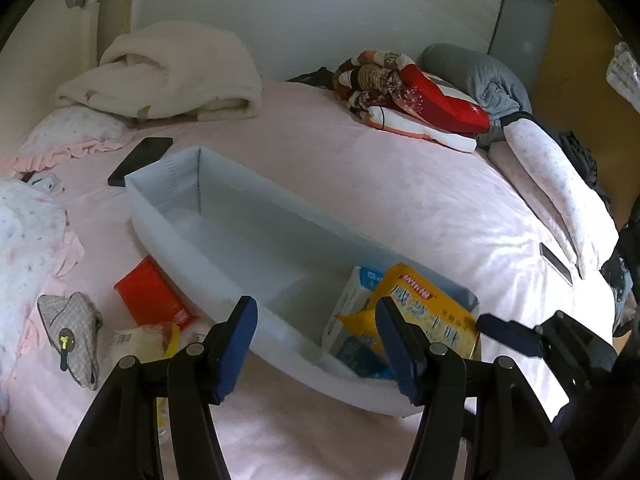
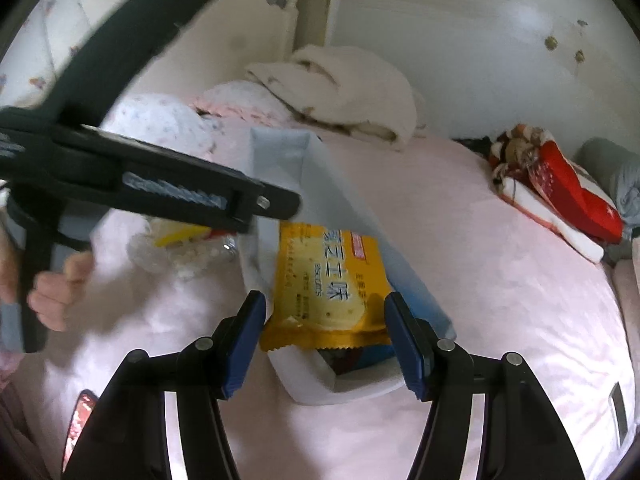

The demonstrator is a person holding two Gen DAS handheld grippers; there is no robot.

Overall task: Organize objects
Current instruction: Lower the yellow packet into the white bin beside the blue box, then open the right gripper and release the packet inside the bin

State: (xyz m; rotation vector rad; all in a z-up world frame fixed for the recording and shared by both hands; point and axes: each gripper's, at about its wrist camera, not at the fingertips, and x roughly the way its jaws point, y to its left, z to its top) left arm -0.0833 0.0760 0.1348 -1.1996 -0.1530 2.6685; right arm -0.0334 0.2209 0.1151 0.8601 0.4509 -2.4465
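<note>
A long white bin point(image 1: 224, 216) is sitting on the pink bed point(image 1: 400, 200), gathering the loose things; the yellow biscuit packet point(image 2: 328, 284) is already leaning in its near end over a blue-and-white pack point(image 1: 356, 292). The right gripper point(image 2: 325, 340) is hovering there, fingers spread either side of the packet's end, apparently not pinching it. The left gripper point(image 1: 316, 348) is holding nothing, fingers wide. Only the left view is showing the red packet point(image 1: 154, 296), grey pouch point(image 1: 74, 336) and phone point(image 1: 140, 160) waiting left of the bin; the right view is showing the hand point(image 2: 56, 288) gripping the left tool.

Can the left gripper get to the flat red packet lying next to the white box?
Probably yes. The flat red packet lies uncovered on the pink bedsheet, outside the white plastic box, and the left gripper's jaws are open and empty.
</note>
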